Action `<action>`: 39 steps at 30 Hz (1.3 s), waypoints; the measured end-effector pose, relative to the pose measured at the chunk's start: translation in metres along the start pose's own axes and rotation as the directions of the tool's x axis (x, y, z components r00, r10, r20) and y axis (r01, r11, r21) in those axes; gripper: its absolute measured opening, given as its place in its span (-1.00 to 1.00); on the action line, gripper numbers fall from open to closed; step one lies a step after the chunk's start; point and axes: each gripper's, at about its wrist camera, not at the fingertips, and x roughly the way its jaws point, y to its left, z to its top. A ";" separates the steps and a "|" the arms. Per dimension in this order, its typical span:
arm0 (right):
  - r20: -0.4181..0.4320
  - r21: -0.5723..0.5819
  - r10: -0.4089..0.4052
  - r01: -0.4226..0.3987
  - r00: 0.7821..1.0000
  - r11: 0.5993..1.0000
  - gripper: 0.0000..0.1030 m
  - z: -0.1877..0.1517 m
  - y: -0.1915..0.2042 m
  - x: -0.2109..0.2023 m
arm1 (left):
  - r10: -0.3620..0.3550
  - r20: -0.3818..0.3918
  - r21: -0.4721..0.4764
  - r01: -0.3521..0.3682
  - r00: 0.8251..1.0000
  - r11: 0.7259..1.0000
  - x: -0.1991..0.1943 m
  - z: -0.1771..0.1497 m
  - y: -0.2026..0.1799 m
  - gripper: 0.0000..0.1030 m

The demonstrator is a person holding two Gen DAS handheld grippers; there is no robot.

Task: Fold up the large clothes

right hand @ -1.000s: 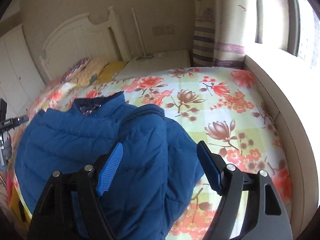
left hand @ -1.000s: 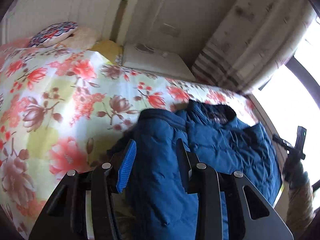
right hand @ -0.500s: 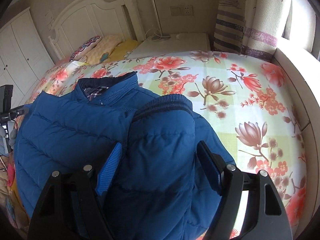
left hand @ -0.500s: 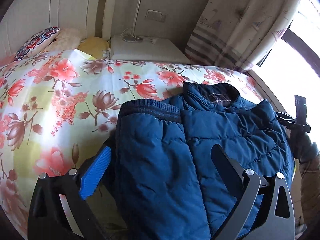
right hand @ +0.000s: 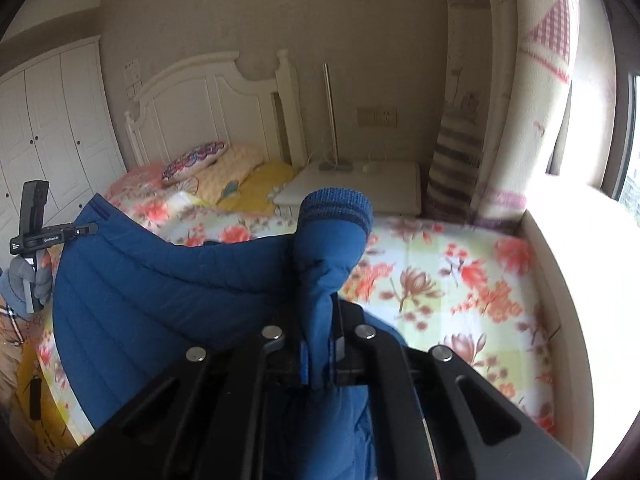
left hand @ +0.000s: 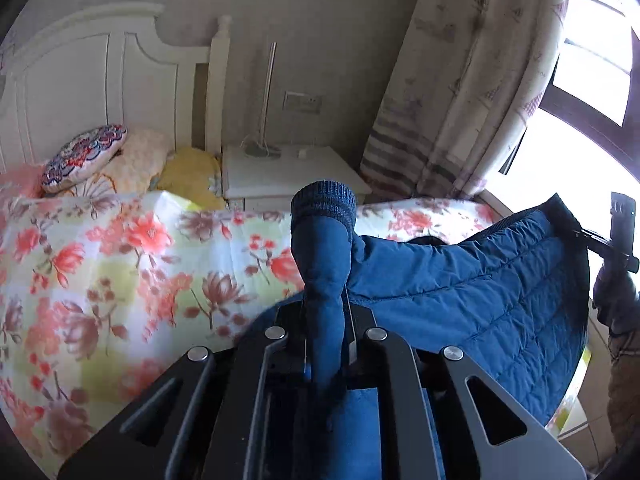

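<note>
A blue quilted puffer jacket hangs lifted above the floral bed. My left gripper is shut on one sleeve, whose ribbed cuff sticks up past the jaws. My right gripper is shut on the other sleeve, with its ribbed cuff standing above the jaws. The jacket body stretches between the two grippers. The fingertips are hidden by the fabric.
A white headboard and pillows are at the far end of the bed. A white nightstand with a lamp stands beside it. A curtain and bright window are to the right. White wardrobe doors stand at the left.
Both grippers were open over the sleeves lying on the bed. They have closed on the sleeves and lifted the jacket up off the bed.
</note>
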 end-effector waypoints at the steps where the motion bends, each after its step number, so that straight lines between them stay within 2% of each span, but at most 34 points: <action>1: -0.005 0.008 -0.019 0.019 1.000 1.000 -0.89 0.014 -0.004 0.006 | 0.007 -0.007 -0.010 -0.007 1.000 1.000 0.003 0.011 0.002 -0.78; 3: -0.049 0.037 -0.059 0.061 0.997 0.997 -0.89 0.029 -0.014 0.034 | 0.042 -0.075 -0.058 -0.046 0.996 0.997 0.033 0.034 0.015 -0.78; 5: -0.137 0.092 -0.087 0.100 0.987 0.991 -0.89 0.027 -0.030 0.081 | 0.069 -0.141 -0.112 -0.085 0.988 0.990 0.073 0.039 0.032 -0.77; 7: -0.240 0.106 -0.145 0.174 0.960 0.979 -0.89 0.007 -0.041 0.128 | 0.088 -0.193 -0.158 -0.120 0.977 0.980 0.116 0.028 0.044 -0.77; 9: -0.356 0.123 -0.166 0.222 0.920 0.967 -0.87 -0.031 -0.050 0.172 | 0.158 -0.256 -0.135 -0.197 0.954 0.971 0.160 -0.002 0.046 -0.76; 10: -0.377 0.137 -0.154 0.220 0.913 0.966 -0.78 -0.046 -0.053 0.183 | 0.171 -0.273 -0.121 -0.210 0.947 0.970 0.172 -0.013 0.046 -0.66; 11: -0.357 0.168 -0.139 0.210 0.924 0.963 -0.77 -0.054 -0.056 0.184 | 0.182 -0.268 -0.119 -0.220 0.946 0.968 0.178 -0.022 0.046 -0.63; 12: -0.337 0.190 -0.126 0.199 0.933 0.962 -0.76 -0.055 -0.059 0.181 | 0.184 -0.253 -0.125 -0.221 0.950 0.967 0.176 -0.023 0.047 -0.63; 14: -0.329 0.229 -0.108 0.190 0.938 0.955 -0.64 -0.057 -0.067 0.177 | 0.179 -0.240 -0.152 -0.219 0.954 0.964 0.172 -0.023 0.055 -0.44; 15: -0.332 0.256 -0.099 0.190 0.938 0.948 -0.38 -0.057 -0.072 0.175 | 0.169 -0.242 -0.169 -0.213 0.955 0.962 0.172 -0.024 0.059 -0.41; 16: -0.337 0.283 -0.089 0.191 0.937 0.940 0.04 -0.058 -0.078 0.173 | 0.144 -0.240 -0.201 -0.194 0.960 0.960 0.170 -0.025 0.065 -0.36; 17: -0.336 0.309 -0.081 0.190 0.939 0.932 0.19 -0.058 -0.083 0.165 | 0.128 -0.232 -0.224 -0.181 0.964 0.958 0.166 -0.024 0.068 -0.31; 18: -0.304 0.329 -0.039 0.143 0.952 0.933 0.28 -0.058 -0.086 0.149 | 0.121 -0.216 -0.241 -0.173 0.969 0.955 0.159 -0.024 0.069 -0.29; 19: -0.269 0.334 -0.008 0.101 0.963 0.937 0.30 -0.058 -0.088 0.134 | 0.099 -0.169 -0.264 -0.141 0.981 0.954 0.143 -0.023 0.071 -0.26; 21: -0.177 0.289 -0.002 0.054 0.984 0.956 0.44 -0.063 -0.090 0.076 | 0.051 -0.059 -0.287 -0.066 0.997 0.956 0.093 -0.028 0.075 0.22; 22: -0.149 0.256 -0.008 0.046 0.989 0.966 0.52 -0.065 -0.090 0.054 | 0.059 -0.016 -0.275 -0.061 0.998 0.959 0.070 -0.034 0.075 0.84; 23: -0.117 0.204 -0.009 0.033 0.993 0.978 0.55 -0.075 -0.087 0.022 | 0.079 0.031 -0.255 -0.069 0.996 0.964 0.046 -0.042 0.074 0.91; 24: -0.099 0.157 -0.004 0.020 0.995 0.987 0.58 -0.089 -0.083 -0.006 | 0.082 0.066 -0.226 -0.065 0.994 0.972 0.023 -0.053 0.072 0.91; 25: -0.095 0.132 0.001 0.011 0.995 0.991 0.59 -0.100 -0.082 -0.022 | 0.072 0.067 -0.194 -0.057 0.995 0.979 0.002 -0.067 0.070 0.91; 27: -0.125 0.094 0.007 0.005 0.992 0.996 0.62 -0.138 -0.075 -0.054 | 0.070 0.032 -0.159 -0.064 0.997 0.985 -0.025 -0.096 0.065 0.91; 29: -0.164 0.086 0.034 -0.020 0.986 0.996 0.63 -0.171 -0.065 -0.067 | 0.060 -0.020 -0.126 -0.062 0.998 0.990 -0.045 -0.131 0.055 0.91; 32: -0.182 0.061 0.079 -0.068 0.980 0.996 0.63 -0.205 -0.040 -0.072 | 0.043 -0.092 -0.066 -0.049 0.995 0.997 -0.053 -0.172 0.033 0.91; 35: -0.182 0.024 0.107 -0.104 0.977 0.994 0.62 -0.215 -0.018 -0.060 | 0.038 -0.137 -0.026 -0.042 0.990 0.999 -0.048 -0.197 0.016 0.91; 39: -0.177 0.004 0.149 -0.150 0.973 0.989 0.58 -0.209 -0.007 -0.046 | 0.012 -0.150 -0.040 -0.018 0.989 0.999 -0.037 -0.208 0.010 0.91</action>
